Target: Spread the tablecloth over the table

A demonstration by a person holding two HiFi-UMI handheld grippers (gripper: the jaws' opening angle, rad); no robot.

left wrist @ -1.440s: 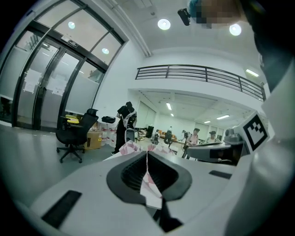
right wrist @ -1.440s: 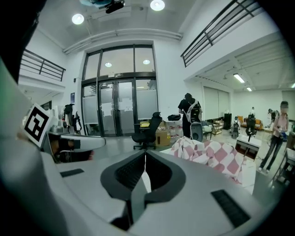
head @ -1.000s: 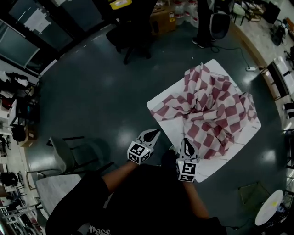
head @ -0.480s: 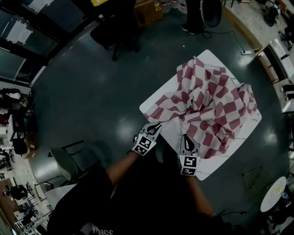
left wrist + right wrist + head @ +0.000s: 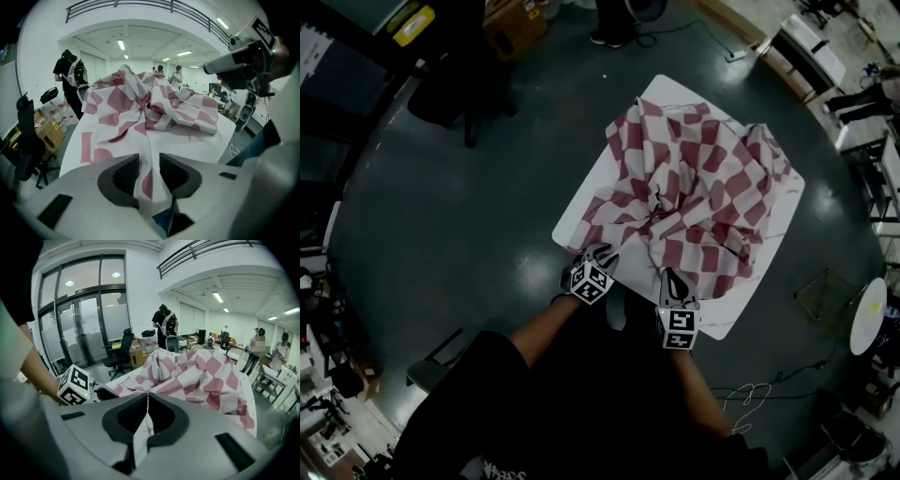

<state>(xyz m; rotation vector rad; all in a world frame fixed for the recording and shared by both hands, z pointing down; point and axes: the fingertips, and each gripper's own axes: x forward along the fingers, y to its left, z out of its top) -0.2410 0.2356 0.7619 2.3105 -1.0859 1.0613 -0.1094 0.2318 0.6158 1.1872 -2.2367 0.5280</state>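
Head view: R claw (image 5: 672, 278) angled down, pinching tablecloth (image 5: 698, 178).

Tablecloth (image 5: 694, 178) on table (image 5: 739, 314) (left gripper (image 5: 602, 251), right gripper (image 5: 672, 277) at near edge)

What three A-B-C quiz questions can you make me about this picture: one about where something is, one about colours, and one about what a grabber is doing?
1. Where is the tablecloth?
A. Bunched up on the white table
B. On the floor
C. Over a chair

2. What colours are its squares?
A. Blue and yellow
B. Red and white
C. Green and black

3. What is the right gripper doing?
A. Standing wide open and empty
B. Holding a cup
C. Pinching the tablecloth

Answers:
1. A, because the head view shows the cloth crumpled in a heap on the tabletop.
2. B, because every view shows red and white checks.
3. C, because the right gripper view shows its jaws closed with a fold of cloth between them.
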